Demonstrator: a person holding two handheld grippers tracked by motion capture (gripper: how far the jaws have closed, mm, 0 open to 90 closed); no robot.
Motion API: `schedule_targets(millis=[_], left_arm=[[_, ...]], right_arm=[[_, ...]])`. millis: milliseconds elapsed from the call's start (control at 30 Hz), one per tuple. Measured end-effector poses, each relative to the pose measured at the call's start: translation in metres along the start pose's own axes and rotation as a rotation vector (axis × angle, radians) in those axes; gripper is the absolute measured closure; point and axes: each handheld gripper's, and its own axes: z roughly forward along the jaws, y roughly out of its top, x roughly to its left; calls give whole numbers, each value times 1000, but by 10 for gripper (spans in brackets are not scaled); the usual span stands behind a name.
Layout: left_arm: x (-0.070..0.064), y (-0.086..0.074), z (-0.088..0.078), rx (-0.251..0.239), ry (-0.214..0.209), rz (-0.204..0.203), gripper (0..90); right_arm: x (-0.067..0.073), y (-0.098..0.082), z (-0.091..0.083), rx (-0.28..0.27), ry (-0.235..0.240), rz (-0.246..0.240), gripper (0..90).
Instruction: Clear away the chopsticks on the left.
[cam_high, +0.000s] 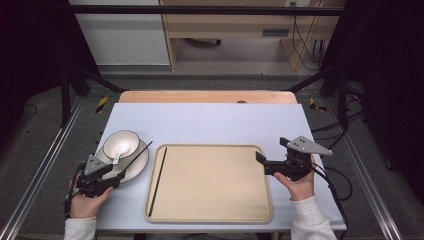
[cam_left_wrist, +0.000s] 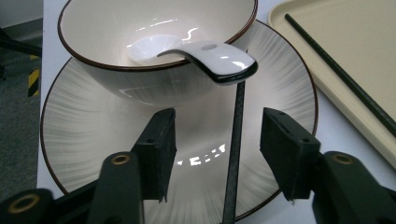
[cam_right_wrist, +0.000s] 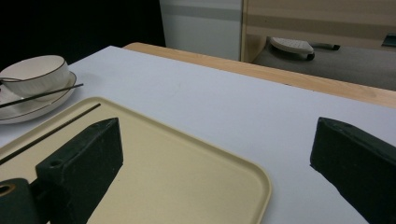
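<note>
A cream bowl (cam_high: 121, 144) with a dark rim stands on a ribbed plate (cam_high: 136, 168) at the left. A white spoon (cam_left_wrist: 205, 53) rests in the bowl, its handle over the rim. One black chopstick (cam_left_wrist: 236, 140) lies slanted across the plate and passes under the spoon handle. A second chopstick (cam_high: 158, 180) lies along the left side of the beige tray (cam_high: 210, 200). My left gripper (cam_high: 116, 171) is open over the plate's near part (cam_left_wrist: 79, 126), with the slanted chopstick between its jaws, untouched. My right gripper (cam_high: 272, 150) is open and holds nothing, at the tray's far right corner (cam_right_wrist: 252, 175).
A pale blue-grey mat (cam_high: 210, 125) covers the wooden table (cam_high: 207, 96). The tray takes up the middle front. Bare mat lies behind the tray and to its right. Beyond the table's far edge are the floor and a wooden cabinet (cam_high: 240, 25).
</note>
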Motion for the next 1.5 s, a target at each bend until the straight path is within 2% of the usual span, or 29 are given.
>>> schedule_targets(millis=[300, 467, 767, 1067, 1367, 1500], left_arm=[[2, 1, 7, 30, -17, 3, 615], [0, 3, 10, 52, -26, 29, 672], [-3, 4, 11, 61, -36, 41, 802], [-9, 6, 11, 63, -55, 46, 850], [-15, 7, 10, 61, -55, 51, 854], [-18, 9, 7, 43, -53, 46, 855]], right_arm=[[2, -1, 3, 15, 5, -3, 27], [2, -1, 3, 15, 5, -3, 27], [2, -1, 4, 15, 6, 0, 27], [1, -1, 3, 17, 5, 0, 26], [2, -1, 4, 17, 4, -3, 26], [1, 0, 2, 12, 0, -2, 24]])
